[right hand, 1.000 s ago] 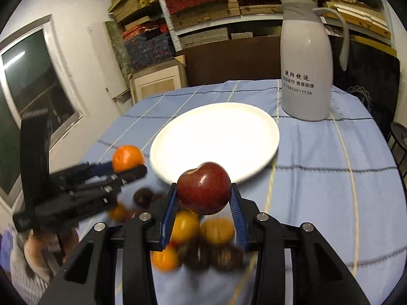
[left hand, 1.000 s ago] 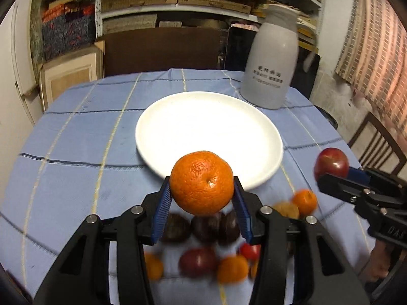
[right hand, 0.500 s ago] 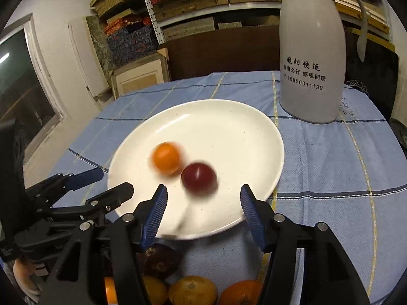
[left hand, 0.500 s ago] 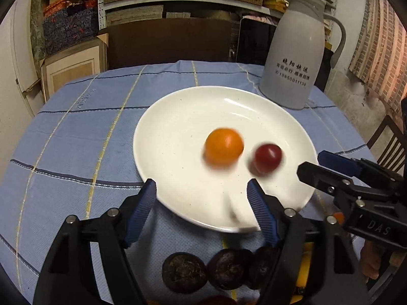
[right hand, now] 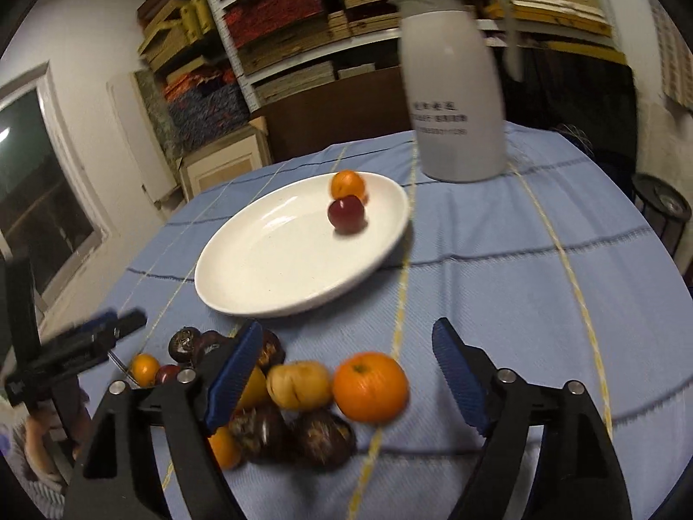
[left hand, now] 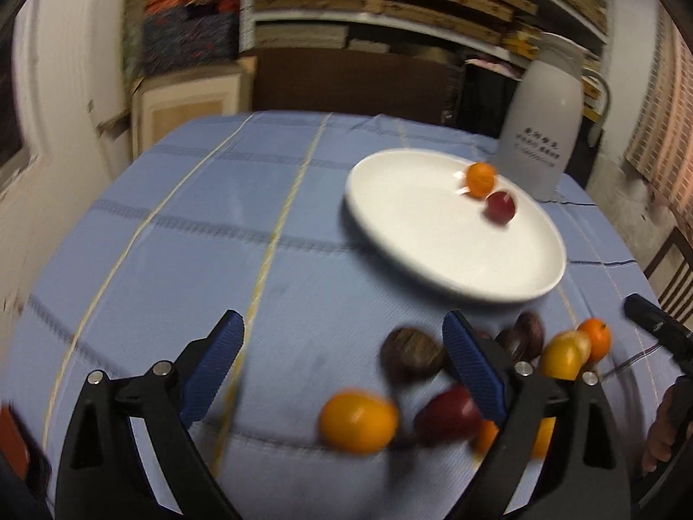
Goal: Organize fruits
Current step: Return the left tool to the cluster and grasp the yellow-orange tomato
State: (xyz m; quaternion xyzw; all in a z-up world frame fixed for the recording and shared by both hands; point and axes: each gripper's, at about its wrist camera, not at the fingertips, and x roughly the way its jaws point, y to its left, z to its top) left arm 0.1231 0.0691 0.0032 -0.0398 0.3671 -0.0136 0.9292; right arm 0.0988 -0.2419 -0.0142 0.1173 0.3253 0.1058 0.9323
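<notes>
So far, only two fruits are sitting on the white plate: a small orange and a dark red apple, touching or nearly touching each other near the plate's far rim, on the side toward the white jug. Both are looking a little smeared, so they may be rolling rather than lying settled; that is a judgement from the blur.

The left hand-held gripper is hanging over the blue checked tablecloth with its jaws spread wide and nothing between the blue pads; its jaws have just been opening. The right hand-held gripper is likewise standing wide and empty above the near edge of the table, its jaws also having just been opening, with a large orange lying on the cloth in the gap between its fingers but not pinched.

Most of the work is remaining, I judge. A loose heap of fruit is lying on the cloth on the near side of the plate, apart from it: the large orange, a yellowish fruit just beside it, several dark brown wrinkled fruits, a smaller orange and a small red one further left. In the left wrist view the same heap is showing an orange-yellow fruit, a red fruit and a dark one close to the right-hand pad. None of these is on the plate yet, so the gathering appears to be at an early stage, with many fruits waiting.
</notes>
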